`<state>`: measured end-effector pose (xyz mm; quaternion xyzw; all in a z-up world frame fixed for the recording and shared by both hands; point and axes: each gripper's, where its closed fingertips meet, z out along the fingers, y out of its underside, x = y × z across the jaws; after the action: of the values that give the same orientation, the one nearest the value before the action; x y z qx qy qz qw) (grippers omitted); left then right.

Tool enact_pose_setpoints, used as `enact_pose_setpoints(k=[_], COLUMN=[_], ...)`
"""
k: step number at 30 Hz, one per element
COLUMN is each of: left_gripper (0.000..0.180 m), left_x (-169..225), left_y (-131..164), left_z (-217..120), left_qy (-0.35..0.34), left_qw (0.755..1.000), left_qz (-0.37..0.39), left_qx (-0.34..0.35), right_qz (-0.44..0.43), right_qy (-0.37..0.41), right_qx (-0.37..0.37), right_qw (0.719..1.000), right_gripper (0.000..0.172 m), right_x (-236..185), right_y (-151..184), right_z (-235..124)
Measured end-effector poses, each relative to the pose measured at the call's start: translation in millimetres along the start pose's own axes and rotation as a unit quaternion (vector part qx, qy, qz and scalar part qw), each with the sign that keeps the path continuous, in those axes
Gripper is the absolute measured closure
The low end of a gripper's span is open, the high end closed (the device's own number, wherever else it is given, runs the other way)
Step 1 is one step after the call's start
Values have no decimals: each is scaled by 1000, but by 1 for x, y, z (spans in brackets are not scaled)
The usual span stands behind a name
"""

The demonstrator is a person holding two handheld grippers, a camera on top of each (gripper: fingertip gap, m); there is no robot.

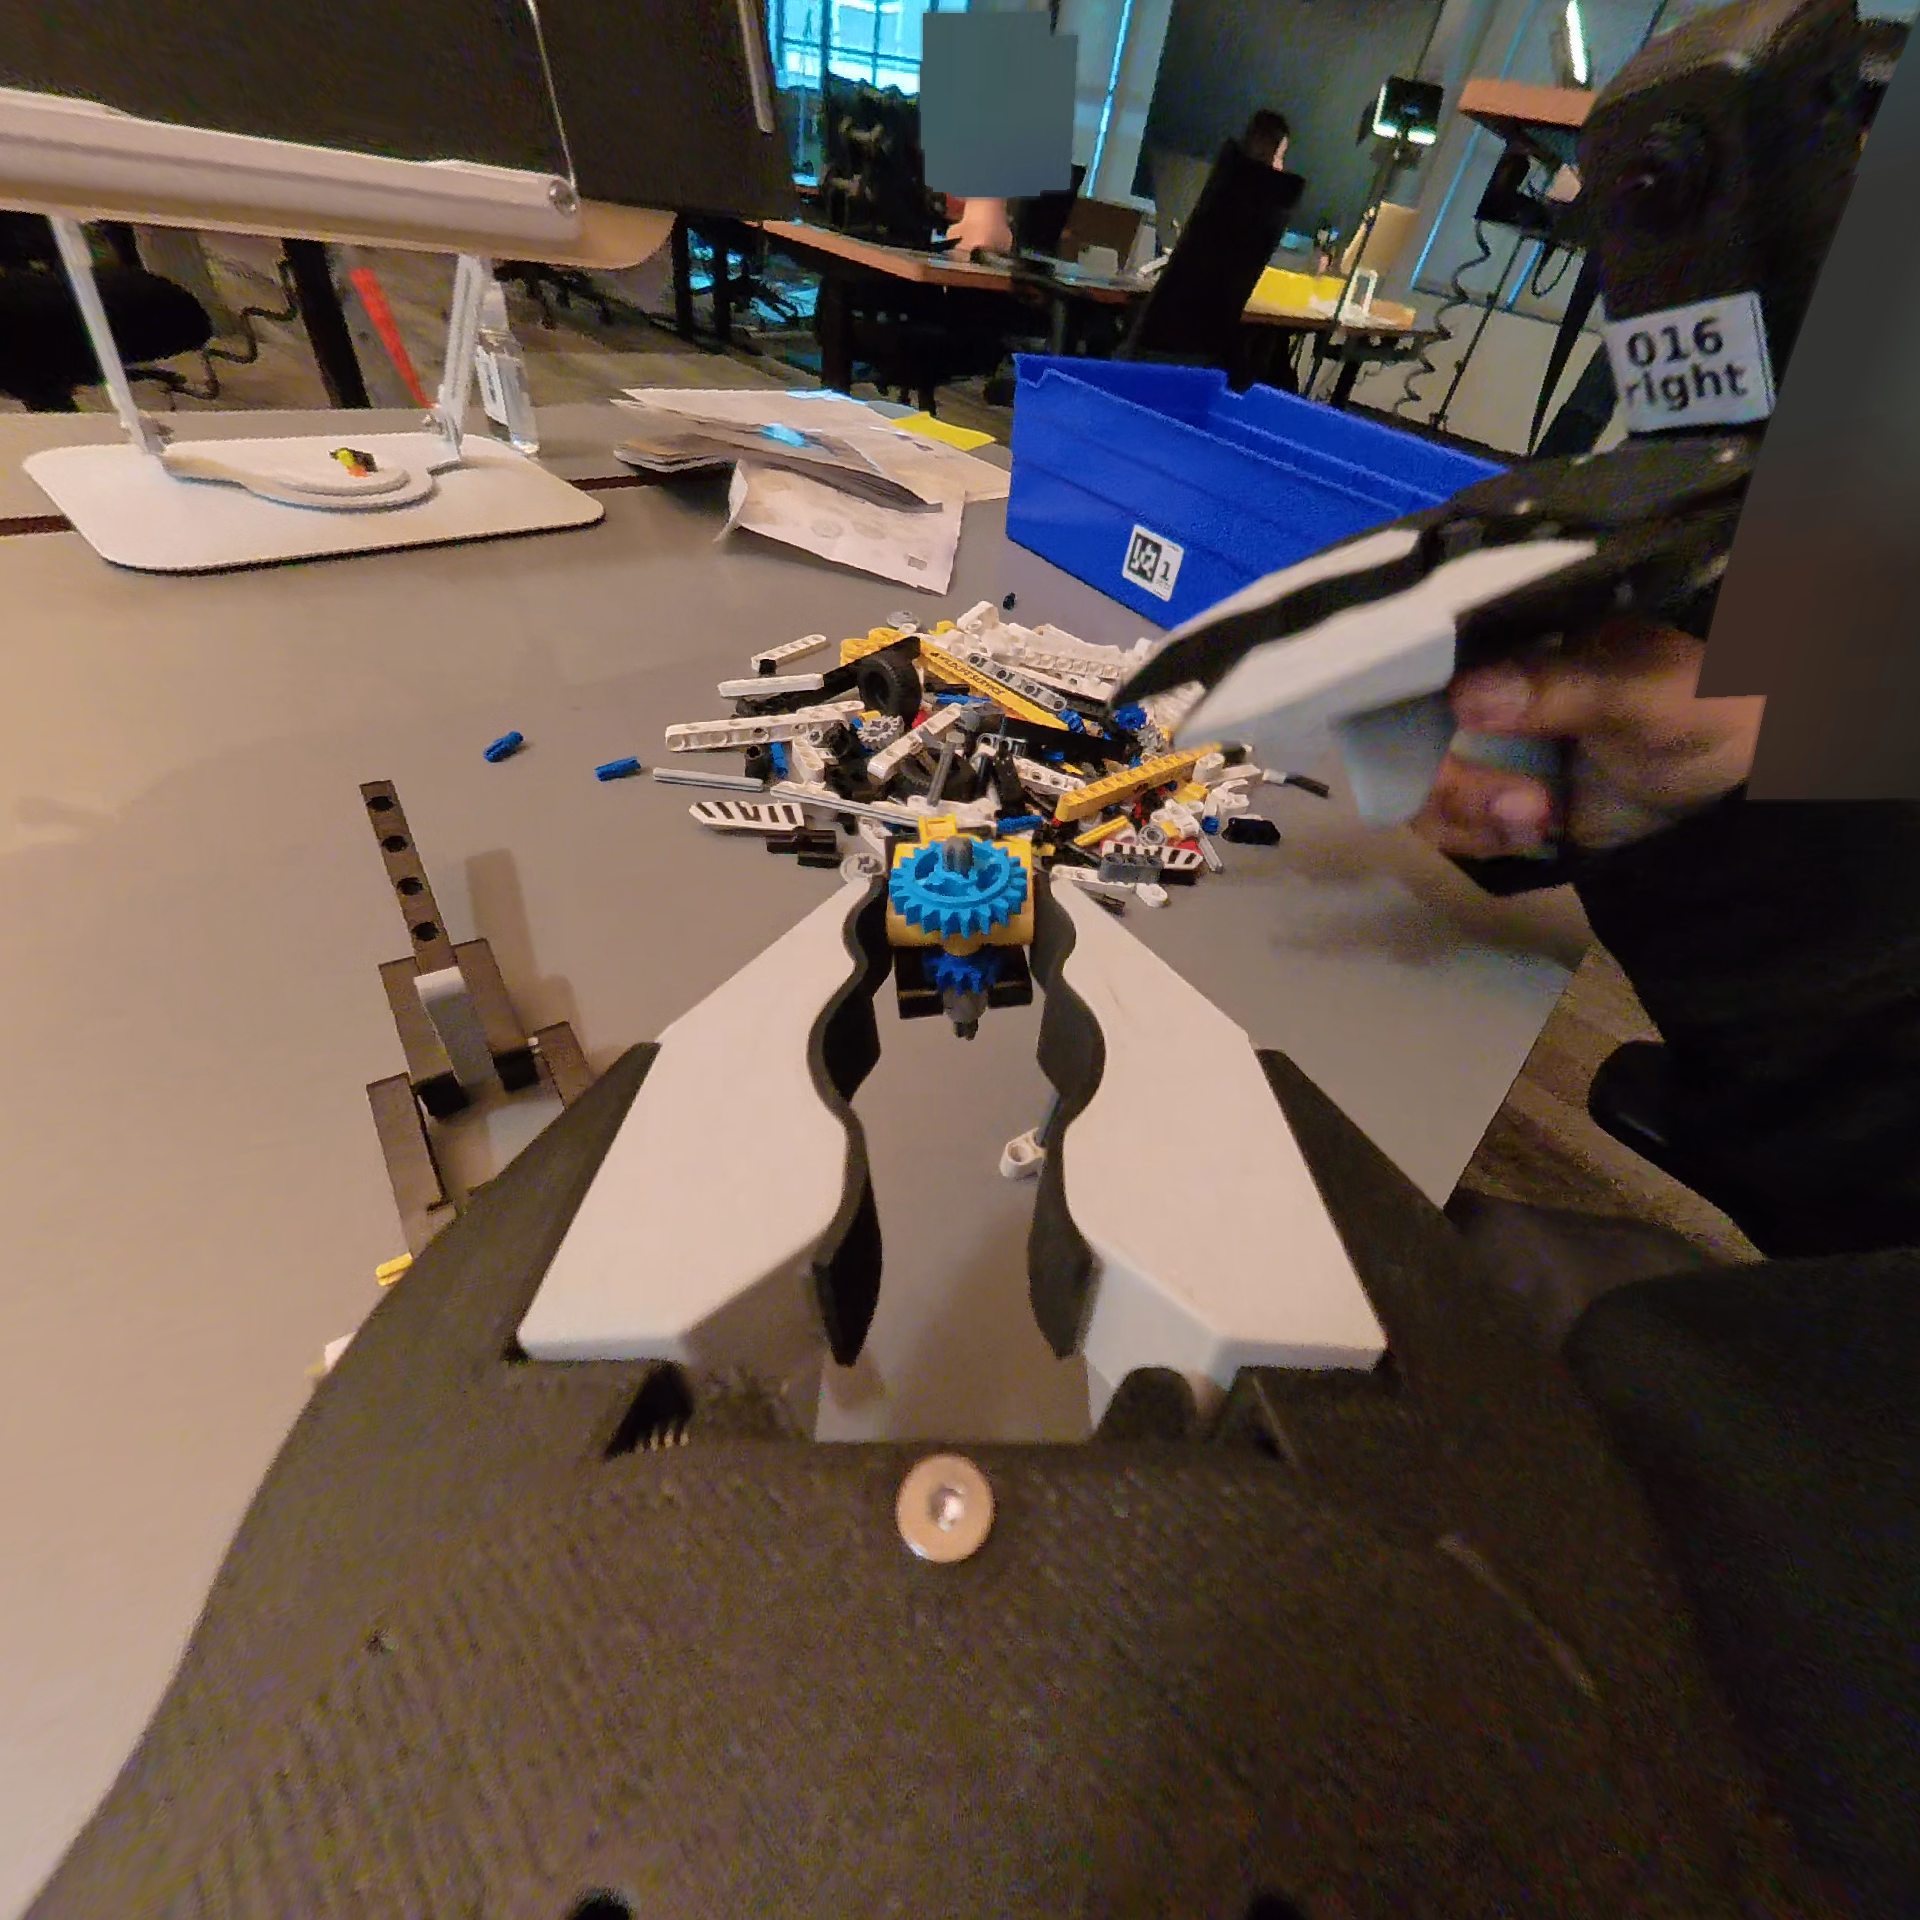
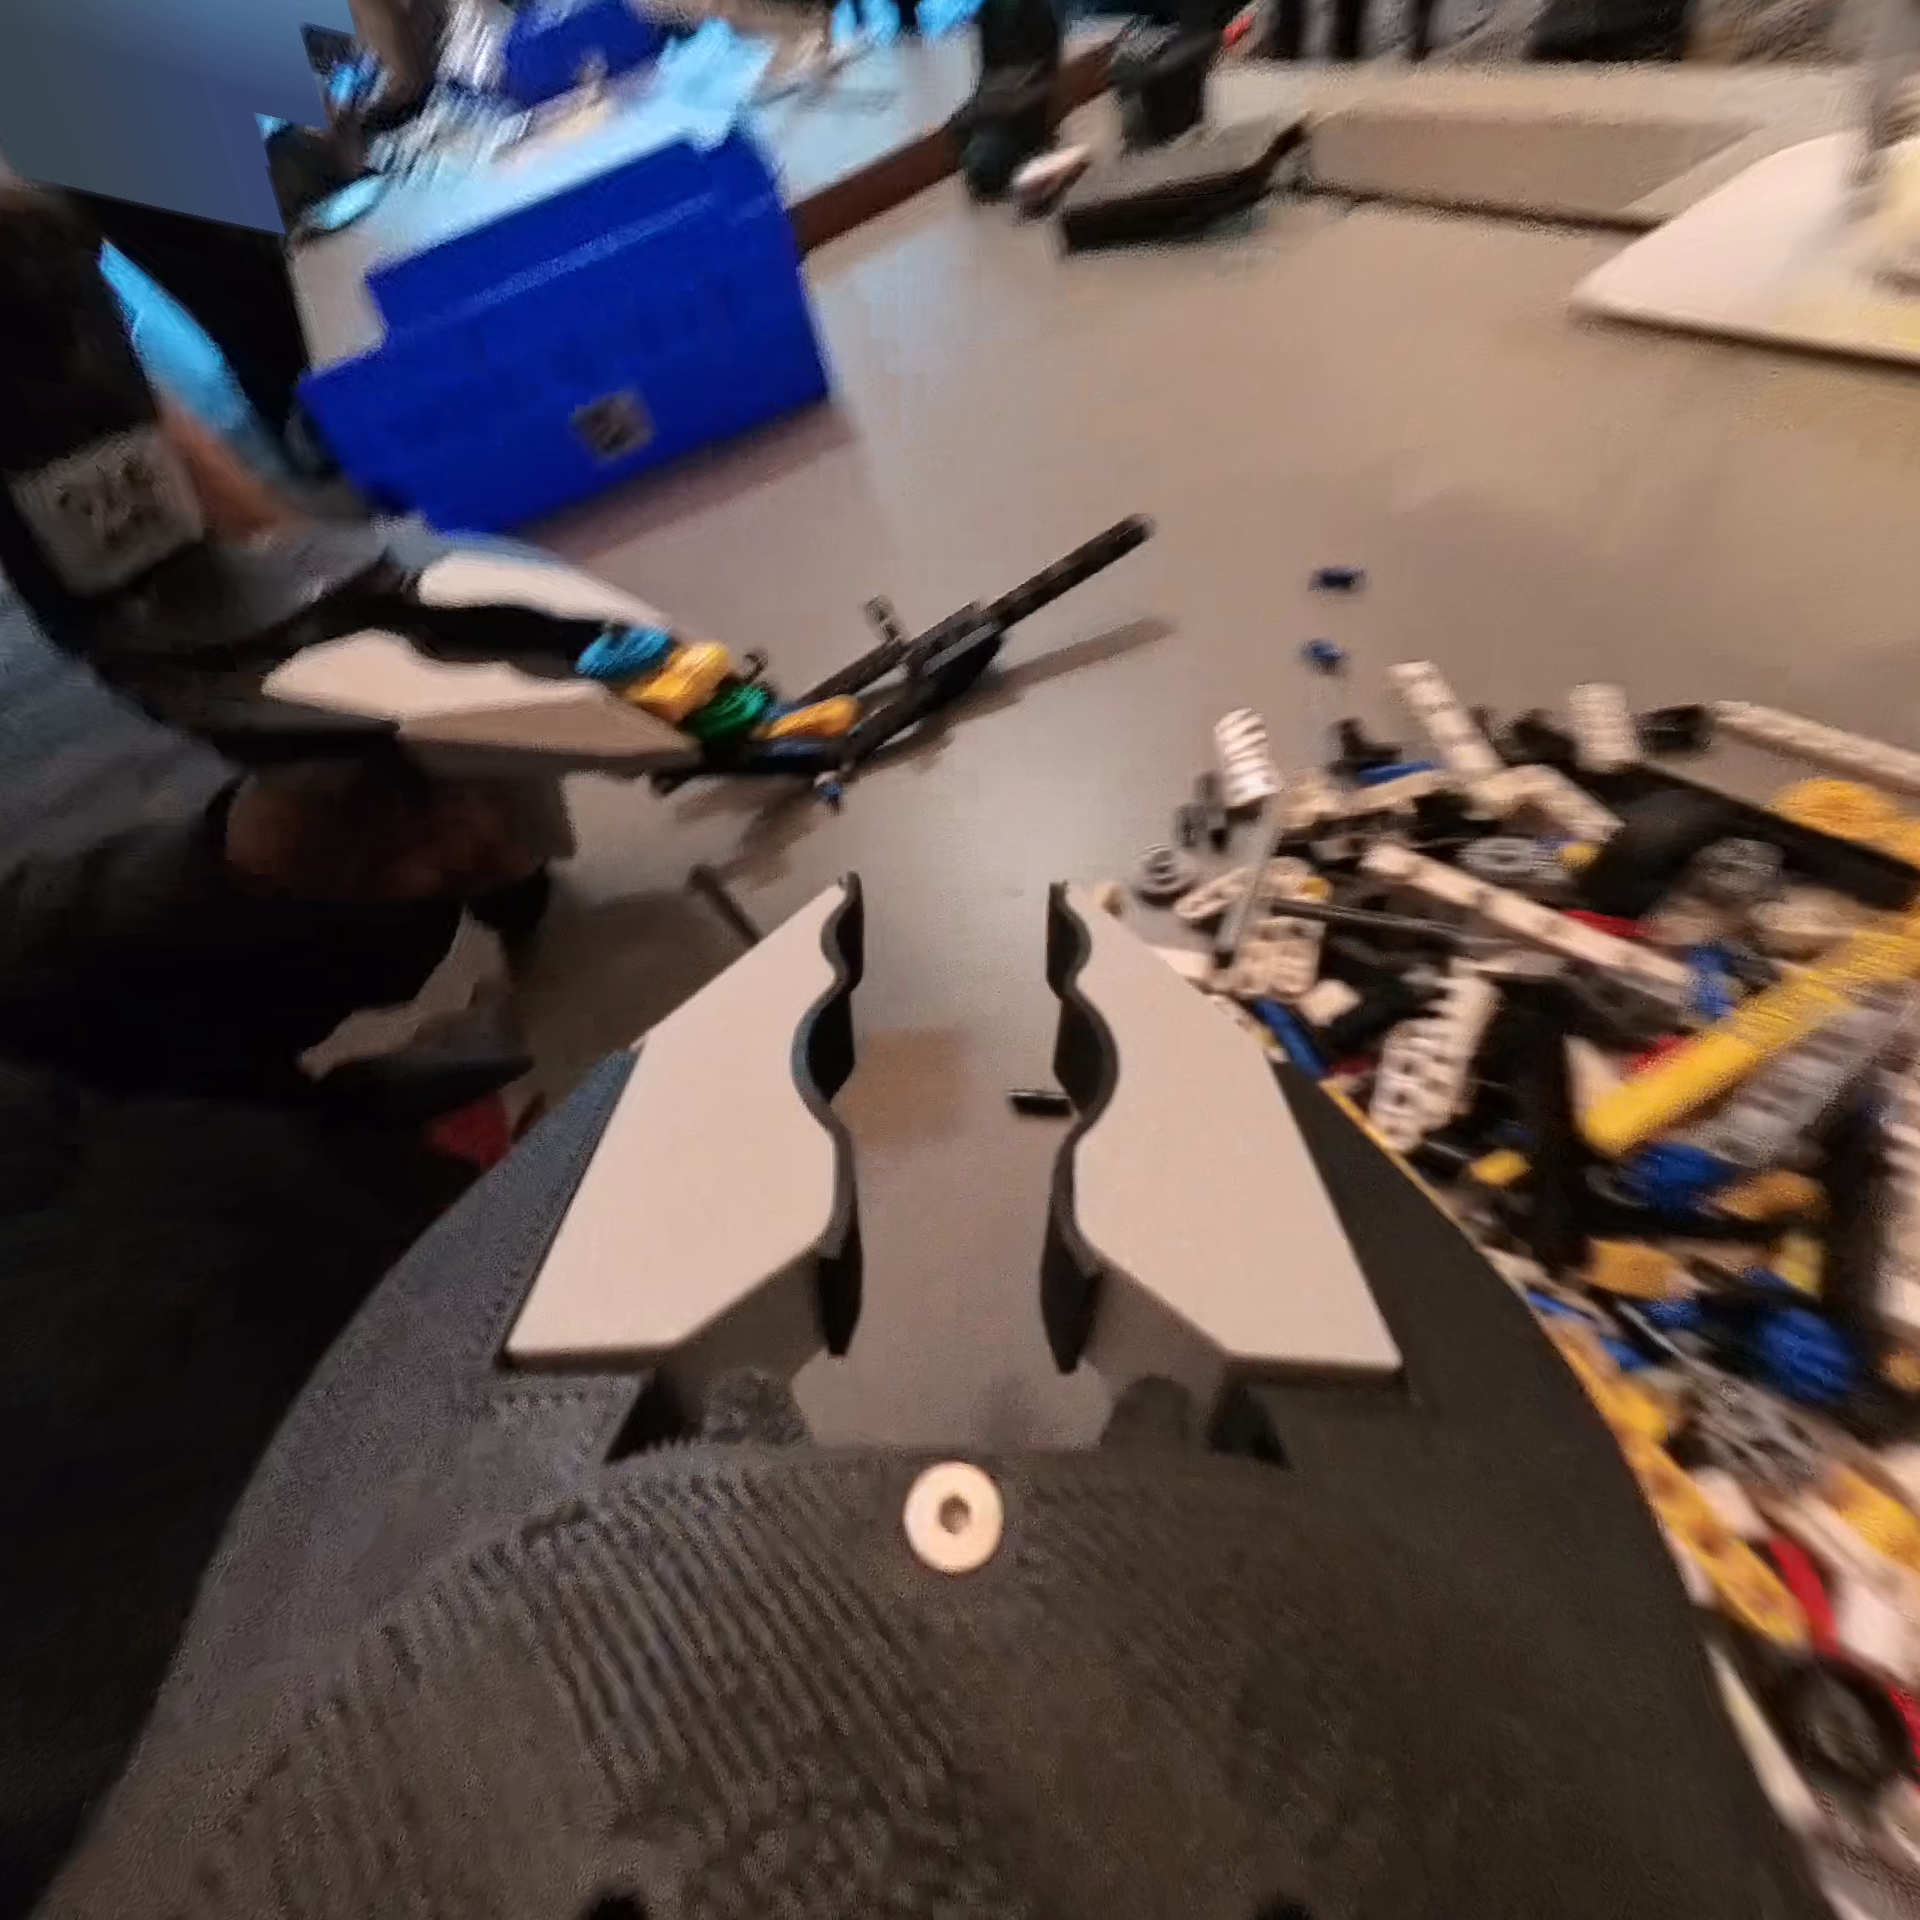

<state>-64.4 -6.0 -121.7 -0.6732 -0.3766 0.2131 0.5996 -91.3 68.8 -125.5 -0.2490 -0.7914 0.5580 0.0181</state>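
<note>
Between the left gripper's [image 1: 961, 914] pads, clear of the grey table [image 1: 312, 675], sits a small gear assembly [image 1: 958, 904], yellow block with blue gears, clamped by its sides so the gears face out. The right gripper [image 2: 956, 914] hangs parted and bare beside the loose brick pile [image 1: 987, 738]; a blue bin [image 1: 1195, 488] stands behind.

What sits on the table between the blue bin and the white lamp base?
A loose stack of papers lies between the blue bin and lamp base, in the left wrist view.

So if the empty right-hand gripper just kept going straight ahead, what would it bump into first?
Probably nothing soon: beyond the open right gripper lies bare grey table. The brick pile sits just to its right; depth is blurry.
</note>
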Motion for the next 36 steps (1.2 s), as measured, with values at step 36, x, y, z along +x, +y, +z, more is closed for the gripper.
enact_pose_setpoints(k=[36], left_gripper=[144], left_x=[20], left_y=[19], left_z=[11], left_qy=[-32], left_qw=[994], left_qz=[78], left_qx=[-69], right_qz=[247], right_qy=[-196], right_qx=[222], right_qw=[923], right_gripper=[171], right_x=[-10], right_y=[-49], right_z=[-14])
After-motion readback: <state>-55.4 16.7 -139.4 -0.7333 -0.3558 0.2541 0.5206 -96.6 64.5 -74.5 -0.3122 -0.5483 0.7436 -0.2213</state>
